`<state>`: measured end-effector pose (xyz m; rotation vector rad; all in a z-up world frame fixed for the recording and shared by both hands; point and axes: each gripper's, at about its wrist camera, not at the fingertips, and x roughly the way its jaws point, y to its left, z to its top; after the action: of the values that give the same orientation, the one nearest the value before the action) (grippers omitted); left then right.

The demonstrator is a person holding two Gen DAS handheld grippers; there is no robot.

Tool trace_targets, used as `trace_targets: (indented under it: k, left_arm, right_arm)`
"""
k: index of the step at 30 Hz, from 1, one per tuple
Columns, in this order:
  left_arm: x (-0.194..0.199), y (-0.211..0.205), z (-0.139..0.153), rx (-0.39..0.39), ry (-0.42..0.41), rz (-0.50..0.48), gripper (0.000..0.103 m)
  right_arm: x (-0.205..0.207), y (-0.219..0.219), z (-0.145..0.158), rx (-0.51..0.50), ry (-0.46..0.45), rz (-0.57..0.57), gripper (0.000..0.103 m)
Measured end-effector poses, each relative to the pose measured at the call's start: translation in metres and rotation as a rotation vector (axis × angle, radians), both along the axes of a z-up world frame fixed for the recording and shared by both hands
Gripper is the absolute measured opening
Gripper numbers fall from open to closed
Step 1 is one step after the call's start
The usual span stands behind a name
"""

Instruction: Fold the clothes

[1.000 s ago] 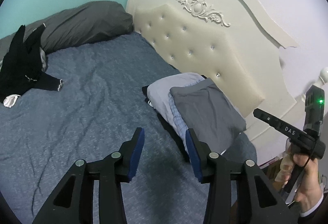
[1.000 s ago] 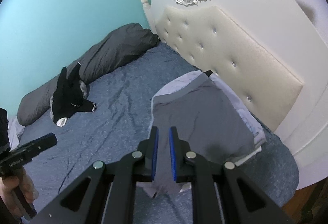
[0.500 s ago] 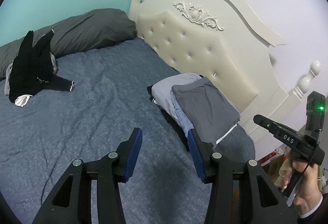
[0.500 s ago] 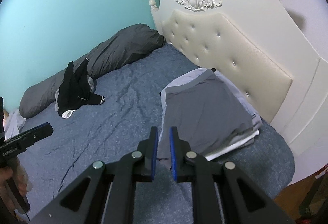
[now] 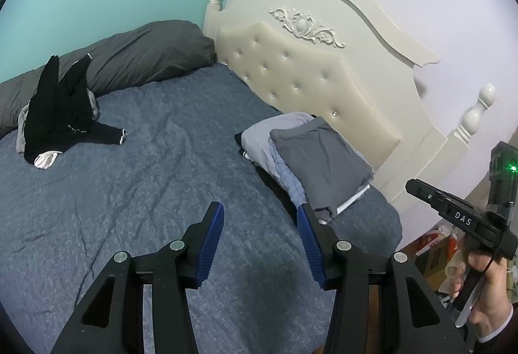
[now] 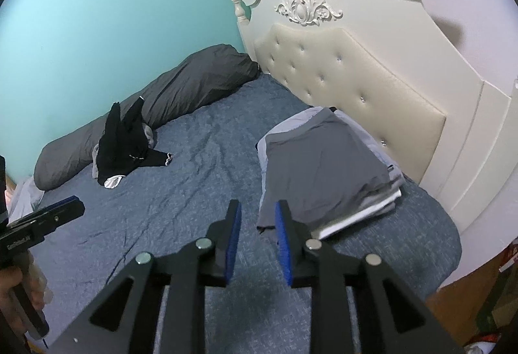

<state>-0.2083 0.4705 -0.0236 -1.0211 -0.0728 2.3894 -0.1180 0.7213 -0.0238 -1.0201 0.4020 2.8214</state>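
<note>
A stack of folded clothes (image 5: 310, 163) with a grey garment on top lies on the blue bed by the headboard; it also shows in the right wrist view (image 6: 323, 169). A crumpled heap of black and white clothes (image 5: 61, 114) lies at the far left against the grey pillow, also seen in the right wrist view (image 6: 126, 147). My left gripper (image 5: 260, 218) is open and empty above the bedspread, just short of the stack. My right gripper (image 6: 257, 215) is open and empty, just short of the stack's near corner.
A blue bedspread (image 5: 145, 185) covers the bed. A long grey pillow (image 5: 136, 53) lies along the teal wall. The cream tufted headboard (image 5: 310, 79) stands behind the stack. The bed's edge drops to the floor at the right (image 6: 453, 282), with clutter there.
Both grippers have pulled back from the folded stack, which now looks smaller and farther. My right gripper's jaws have opened from nearly shut. The left gripper stays open.
</note>
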Motion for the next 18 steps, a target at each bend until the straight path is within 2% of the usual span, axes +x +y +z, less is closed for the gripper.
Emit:
trace_targets:
  k: [3, 6, 16, 18]
  left_arm:
    - [0.009, -0.001, 0.002, -0.002, 0.007, -0.009, 0.053]
    - [0.017, -0.005, 0.005, -0.001, 0.014, -0.011, 0.059]
    - [0.042, -0.011, 0.012, -0.008, 0.035, -0.026, 0.059]
    - [0.047, -0.013, 0.013, -0.007, 0.039, -0.027, 0.063]
  right_arm:
    - [0.01, -0.004, 0.001, 0.0, 0.002, -0.006, 0.029]
    - [0.023, -0.011, 0.004, 0.011, 0.013, -0.007, 0.03]
    - [0.048, -0.028, 0.01, 0.04, 0.022, -0.006, 0.034]
    - [0.054, -0.03, 0.011, 0.039, 0.024, -0.009, 0.035]
